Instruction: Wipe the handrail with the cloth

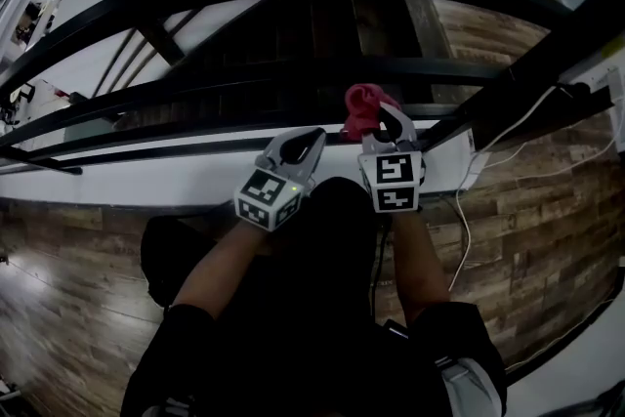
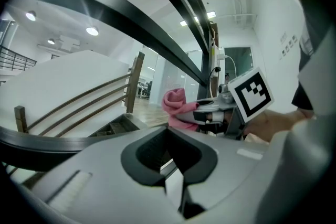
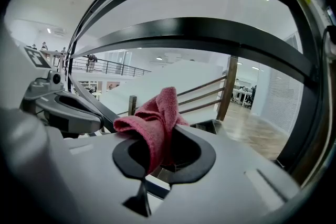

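Down at the railing, my head view shows both grippers side by side. The right gripper (image 1: 386, 120) is clamped on the pink cloth (image 1: 363, 108), which bunches up above its jaws. Only the left gripper (image 1: 308, 140) view tells me that its jaws are pressed together with nothing between them. Only the right gripper view shows the black handrail (image 3: 199, 31) arching over the cloth, clear of it, with a wooden post (image 3: 227, 86) beyond. The head view alone catches a white cable (image 1: 467, 210) trailing over the wooden floor (image 1: 547, 239). The only print I can read is the black-and-white square patterns on the marker cubes (image 1: 393, 183).
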Tool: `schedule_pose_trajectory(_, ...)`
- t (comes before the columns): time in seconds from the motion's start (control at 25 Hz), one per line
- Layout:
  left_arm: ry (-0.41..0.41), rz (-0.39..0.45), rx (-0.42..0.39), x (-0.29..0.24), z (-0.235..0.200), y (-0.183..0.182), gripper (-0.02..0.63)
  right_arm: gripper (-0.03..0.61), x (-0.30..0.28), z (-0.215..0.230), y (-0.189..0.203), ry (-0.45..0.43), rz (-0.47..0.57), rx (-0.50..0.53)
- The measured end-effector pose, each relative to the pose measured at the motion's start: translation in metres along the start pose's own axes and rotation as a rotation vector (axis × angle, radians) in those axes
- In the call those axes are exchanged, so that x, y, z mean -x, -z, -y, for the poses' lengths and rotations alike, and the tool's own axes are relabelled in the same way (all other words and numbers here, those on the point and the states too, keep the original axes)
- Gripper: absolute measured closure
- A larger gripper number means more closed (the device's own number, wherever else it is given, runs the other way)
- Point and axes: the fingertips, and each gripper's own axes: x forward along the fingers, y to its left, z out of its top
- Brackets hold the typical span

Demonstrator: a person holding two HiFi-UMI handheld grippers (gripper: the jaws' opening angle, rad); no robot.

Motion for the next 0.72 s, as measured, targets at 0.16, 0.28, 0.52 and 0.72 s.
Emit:
schedule_pose_trajectory(0.16,-0.007,0.0,-0.026,0.013,-0.009,0.001,0.615,0.531,-0.007,-0.019,-0.005,-0.048,0.009,-0.012)
schedule_pose_trajectory(0.28,-0.044,0.001,-0.027,0.03,-0.022,0.003,0.615,0.531,-0.011,-0.037,-0.01,-0.087,0.016,0.014)
schedule_pose_trajectory(0.52,-0.123,0.031,-0.016,0.063,-0.047,0.001,0.615,0.531,-0.024,-0.073,-0.02,-0.149,0.022,0.051)
schedule_pose_trajectory(0.72,-0.168,0.087,0.047,0.108,-0.074,-0.01,0.615,0.531,-0.032,-0.114,-0.039,-0.153,0.015,0.122)
